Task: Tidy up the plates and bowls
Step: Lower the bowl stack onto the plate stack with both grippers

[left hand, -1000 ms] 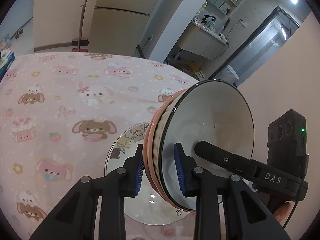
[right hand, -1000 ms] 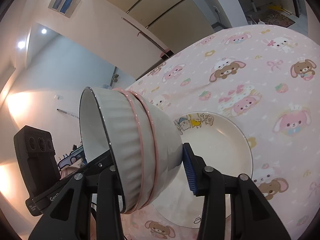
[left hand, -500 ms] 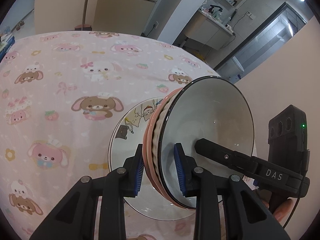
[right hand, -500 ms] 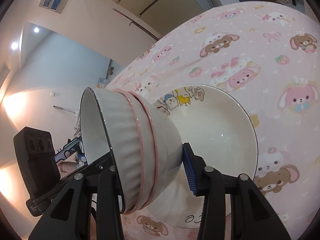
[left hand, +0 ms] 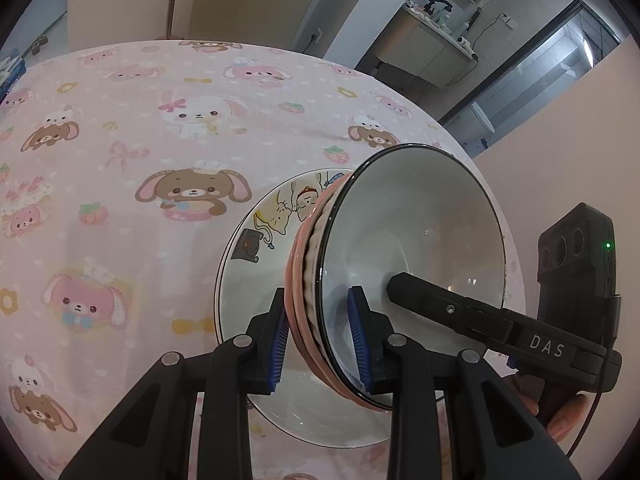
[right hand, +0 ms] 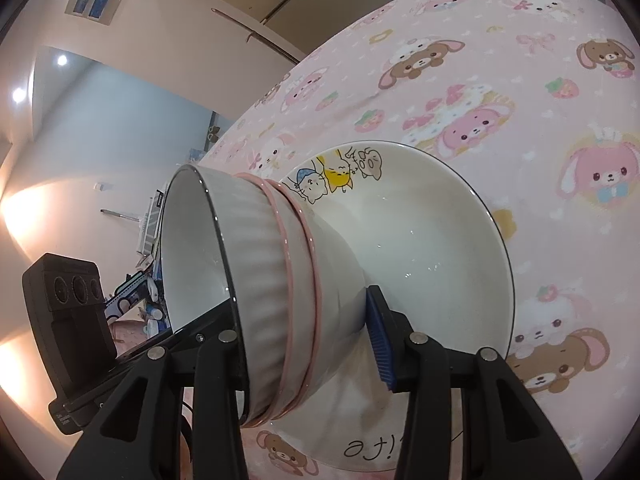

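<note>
The stack of three nested bowls (left hand: pixel 400 280), a black-rimmed ribbed one inside two pink-rimmed ones, hangs just above the single cartoon-printed plate (right hand: pixel 420 248), lower than a second ago, when more cloth showed around the plate. Setting it down looks imminent. The left gripper (left hand: pixel 320 340) and right gripper (right hand: pixel 304 340) each clamp the stack's wall, jaws partly closed. The bunny tablecloth (left hand: pixel 120 140) lies beneath the plate.

TEXT: "DAS" stood in pale capitals on the black body of the right gripper (left hand: pixel 546 346) | handwritten black letters, seemingly "life", ran along the near rim of the cartoon-printed plate (right hand: pixel 370 446) | nothing else was readable
</note>
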`<state>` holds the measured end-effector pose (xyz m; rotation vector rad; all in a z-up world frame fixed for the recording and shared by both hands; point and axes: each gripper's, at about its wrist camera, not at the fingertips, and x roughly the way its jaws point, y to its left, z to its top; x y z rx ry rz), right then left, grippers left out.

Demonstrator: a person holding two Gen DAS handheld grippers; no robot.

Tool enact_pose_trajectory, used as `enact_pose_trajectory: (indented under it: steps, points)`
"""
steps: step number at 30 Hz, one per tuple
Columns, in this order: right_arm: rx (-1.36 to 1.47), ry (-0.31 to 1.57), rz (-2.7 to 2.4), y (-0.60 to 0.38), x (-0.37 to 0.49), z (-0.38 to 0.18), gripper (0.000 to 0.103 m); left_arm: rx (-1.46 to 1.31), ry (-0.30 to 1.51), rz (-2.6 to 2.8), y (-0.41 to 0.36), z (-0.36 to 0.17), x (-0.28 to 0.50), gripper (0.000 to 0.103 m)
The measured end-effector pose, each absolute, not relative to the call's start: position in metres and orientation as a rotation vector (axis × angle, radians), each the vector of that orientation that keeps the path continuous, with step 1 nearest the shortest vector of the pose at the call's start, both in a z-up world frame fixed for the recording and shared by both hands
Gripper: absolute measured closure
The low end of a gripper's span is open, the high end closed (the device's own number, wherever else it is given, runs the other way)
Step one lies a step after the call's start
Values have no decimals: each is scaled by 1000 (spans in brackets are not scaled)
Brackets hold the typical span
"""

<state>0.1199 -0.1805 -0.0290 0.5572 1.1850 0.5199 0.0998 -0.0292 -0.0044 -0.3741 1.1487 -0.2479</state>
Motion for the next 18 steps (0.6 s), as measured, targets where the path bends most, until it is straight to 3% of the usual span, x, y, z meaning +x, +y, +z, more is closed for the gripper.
enact_pose_trajectory:
  steps: [18]
  points:
    - [388, 1122, 469, -168, 110, -17, 56, -318, 1109, -242, -36, -1, 101, 71]
